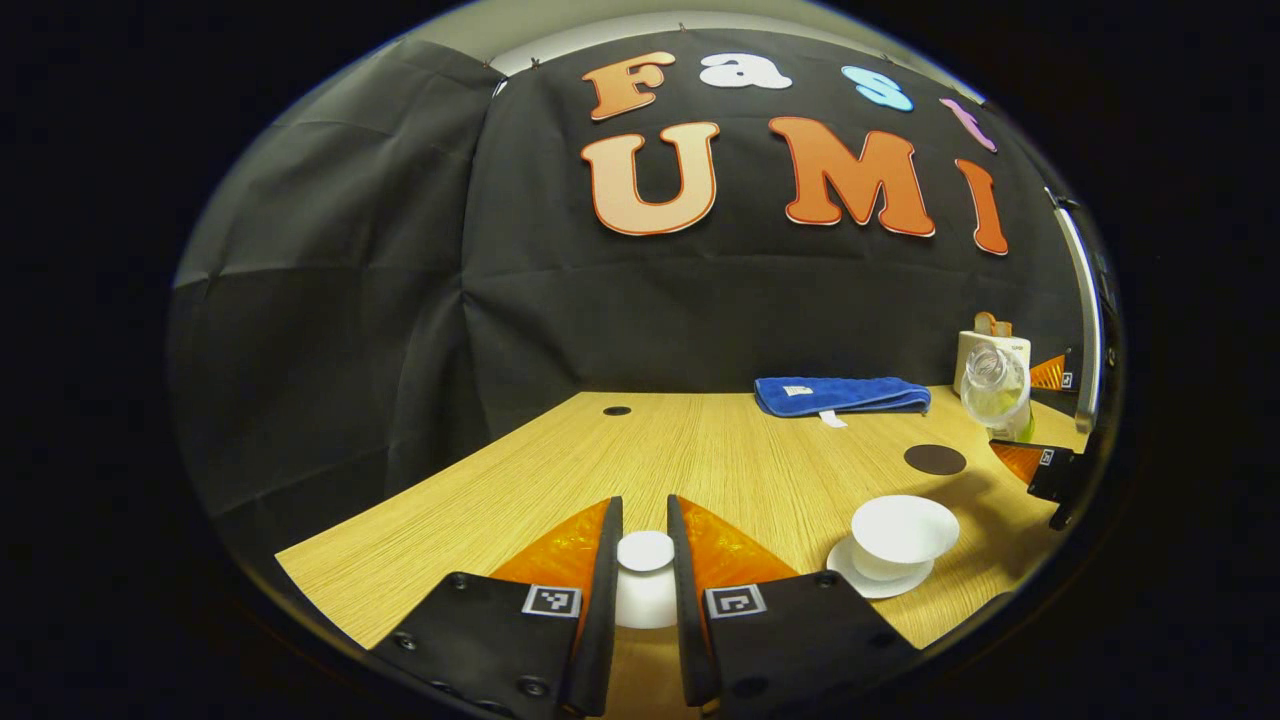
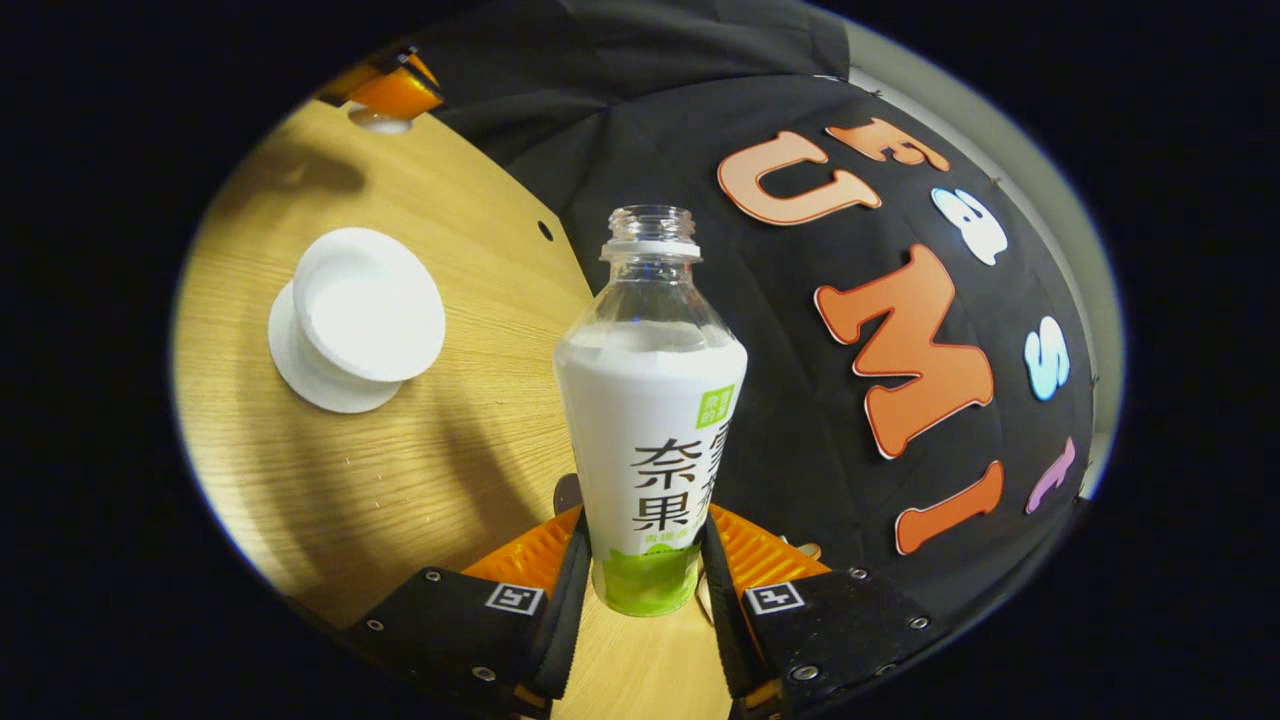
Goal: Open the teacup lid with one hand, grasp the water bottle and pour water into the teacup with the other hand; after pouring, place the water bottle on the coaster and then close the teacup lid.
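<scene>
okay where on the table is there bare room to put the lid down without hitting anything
The widest bare patch of table runs from the left gripper, which holds the lid, back to the cloth wall, left of the blue towel. The right side is crowded: teacup on its saucer, dark coaster, tilted water bottle in the right gripper.

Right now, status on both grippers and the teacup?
Left gripper shut on teacup lid, lifted off. Right gripper shut on water bottle, uncapped, tilted. Teacup open on saucer. Coaster bare.
</scene>
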